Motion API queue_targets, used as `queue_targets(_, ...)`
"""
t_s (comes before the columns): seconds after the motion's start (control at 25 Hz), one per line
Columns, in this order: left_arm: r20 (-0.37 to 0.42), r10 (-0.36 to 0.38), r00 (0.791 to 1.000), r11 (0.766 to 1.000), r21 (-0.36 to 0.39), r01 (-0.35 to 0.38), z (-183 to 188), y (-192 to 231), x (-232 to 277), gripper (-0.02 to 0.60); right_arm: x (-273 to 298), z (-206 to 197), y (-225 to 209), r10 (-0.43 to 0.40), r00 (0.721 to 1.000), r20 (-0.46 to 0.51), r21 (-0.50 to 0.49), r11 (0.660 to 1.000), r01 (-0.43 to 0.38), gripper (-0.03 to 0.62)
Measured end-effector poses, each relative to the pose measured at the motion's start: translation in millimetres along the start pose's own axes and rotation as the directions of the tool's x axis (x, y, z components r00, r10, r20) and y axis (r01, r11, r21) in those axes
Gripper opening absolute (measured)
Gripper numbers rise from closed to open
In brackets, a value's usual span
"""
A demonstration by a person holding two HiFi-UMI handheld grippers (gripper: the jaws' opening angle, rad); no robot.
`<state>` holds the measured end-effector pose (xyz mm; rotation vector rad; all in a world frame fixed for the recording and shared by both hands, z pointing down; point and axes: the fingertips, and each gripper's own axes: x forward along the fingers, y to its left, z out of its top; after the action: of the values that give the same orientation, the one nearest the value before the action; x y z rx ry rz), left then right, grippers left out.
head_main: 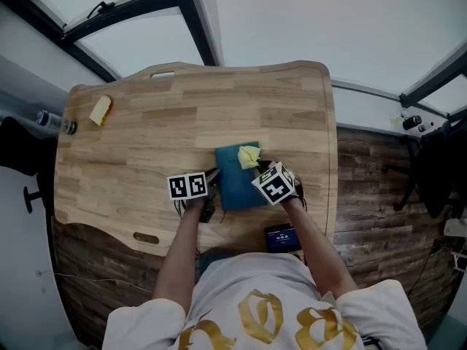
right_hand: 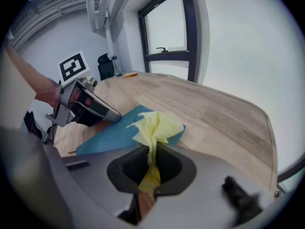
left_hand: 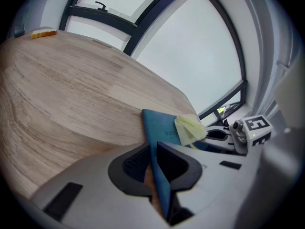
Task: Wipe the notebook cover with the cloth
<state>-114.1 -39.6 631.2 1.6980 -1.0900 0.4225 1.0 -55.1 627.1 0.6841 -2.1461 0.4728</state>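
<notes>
My left gripper is clamped on the near left edge of the blue notebook. Its jaws are nearly together, with only that thin edge between them. The notebook lies near the middle of the wooden table, just in front of me. My right gripper pinches the yellow cloth tightly, and the bunched end sits on the cover towards its far right corner (a tail of it runs back between the jaws).

Notebook near-right corner hidden under right gripper; cover print blurred, partly under cloth; far-left yellow item too small to identify.
</notes>
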Motion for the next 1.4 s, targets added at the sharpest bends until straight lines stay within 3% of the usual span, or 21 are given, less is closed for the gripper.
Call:
queue_targets(0.28, -0.001, -0.003, 1.000, 1.000, -0.003, 0.003, -0.6, 0.1, 0.2, 0.057, 2.1, 6.5, -17.7, -0.083, 0.996, 0.027, 0.016, 0.996, 0.082, 0.037)
queue_targets(0.52, 0.000, -0.002, 1.000, 1.000, -0.002, 0.002, 0.8, -0.3, 0.0, 0.057, 4.7, 5.3, -19.1, -0.044, 0.999, 0.023, 0.075, 0.996, 0.042, 0.037)
queue_targets(0.72, 0.000, -0.001, 1.000, 1.000, -0.001, 0.001, 0.3, -0.2, 0.3, 0.057, 7.2, 5.9, -23.3, -0.057, 0.997, 0.059, 0.113, 0.992, 0.050, 0.037)
queue_targets(1.4, 0.000, -0.001, 1.000, 1.000, 0.000, 0.001, 0.4, -0.4, 0.4, 0.057, 17.3, 19.4, -4.2, -0.040, 0.999, -0.013, 0.033, 0.999, 0.040, 0.037)
